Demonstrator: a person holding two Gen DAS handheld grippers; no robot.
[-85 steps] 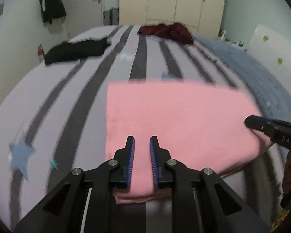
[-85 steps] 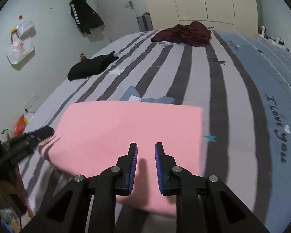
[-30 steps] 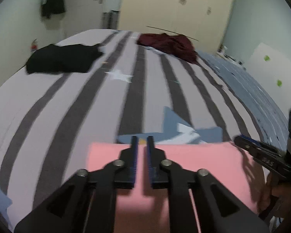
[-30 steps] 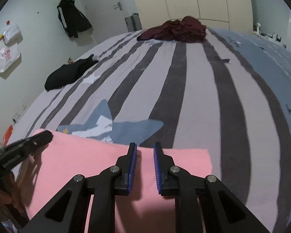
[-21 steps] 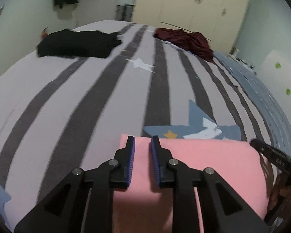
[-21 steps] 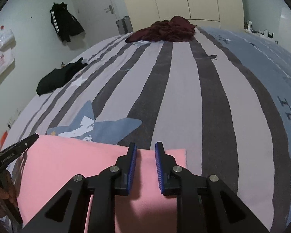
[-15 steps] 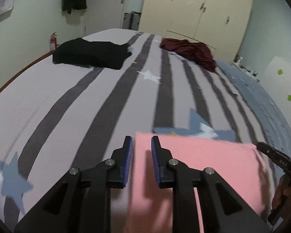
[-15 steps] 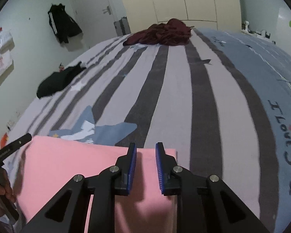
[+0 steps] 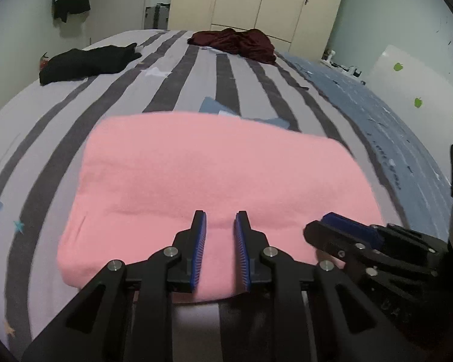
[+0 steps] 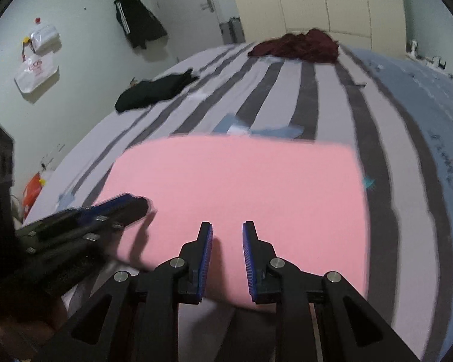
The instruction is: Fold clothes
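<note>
Left wrist view: left hand-held gripper (image 9: 220, 250) parted narrowly, nothing between the pads, poised over the near edge of the pink garment (image 9: 214, 181), folded flat on the bed (image 9: 39, 114) just ahead. Right hand-held gripper (image 9: 332, 230) close alongside to the right, low over the same edge.

Right wrist view: right hand-held gripper (image 10: 226, 259) likewise narrowly parted and empty above the near edge. Black garment (image 10: 154, 90) and maroon garment (image 10: 299, 45) well ahead.

Likely risk: snagging only the top layer, dragging the fold askew.
</note>
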